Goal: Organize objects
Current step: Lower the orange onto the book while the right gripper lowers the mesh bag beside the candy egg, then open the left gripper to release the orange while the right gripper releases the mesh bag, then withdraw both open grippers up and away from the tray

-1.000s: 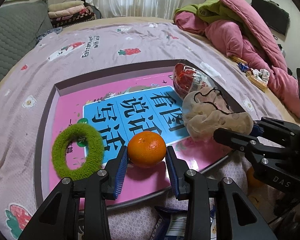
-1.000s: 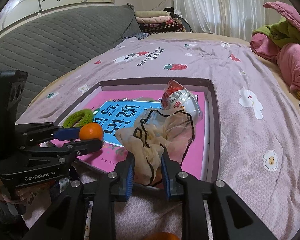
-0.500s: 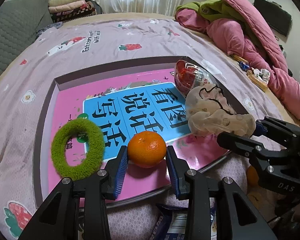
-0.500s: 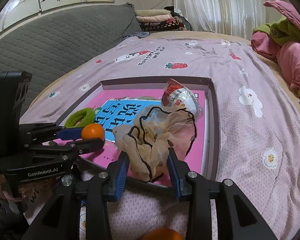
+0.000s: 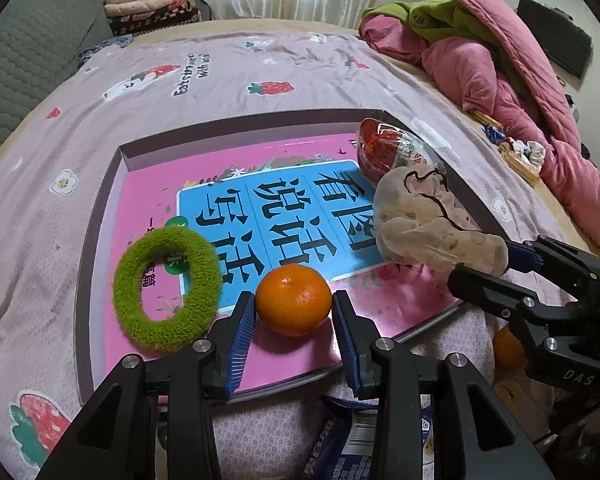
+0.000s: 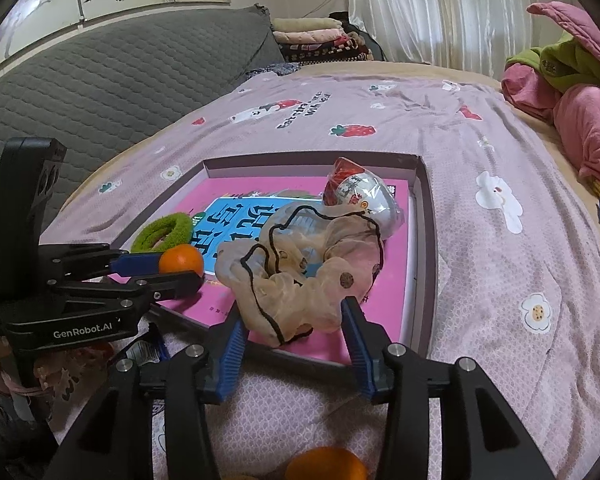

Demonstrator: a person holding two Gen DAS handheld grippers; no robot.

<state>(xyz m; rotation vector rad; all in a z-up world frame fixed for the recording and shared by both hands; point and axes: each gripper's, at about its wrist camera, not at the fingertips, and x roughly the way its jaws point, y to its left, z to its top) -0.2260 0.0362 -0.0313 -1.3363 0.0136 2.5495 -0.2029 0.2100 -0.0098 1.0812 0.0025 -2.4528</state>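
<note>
A shallow grey tray [image 5: 100, 208] with a pink and blue book cover inside lies on the bed. In it are a green fuzzy ring [image 5: 166, 288], an orange [image 5: 293, 299], a beige sheer scrunchie with black trim [image 5: 424, 220] and a red and clear wrapped toy egg [image 5: 384, 152]. My left gripper [image 5: 293, 312] has its jaws at the orange's two sides. My right gripper [image 6: 294, 320] is open around the near end of the scrunchie [image 6: 308, 264], which rests in the tray [image 6: 422, 208]. The orange [image 6: 181, 261] also shows in the right wrist view.
A second orange [image 6: 326, 464] lies on the bed in front of the tray. A blue snack packet [image 5: 364, 436] lies under the left gripper. Pink and green bedding [image 5: 500, 52] is piled at the right. A grey headboard [image 6: 100, 76] is on the left.
My right gripper has opened and let go of the scrunchie, which now rests in the tray. My left gripper stays at the orange.
</note>
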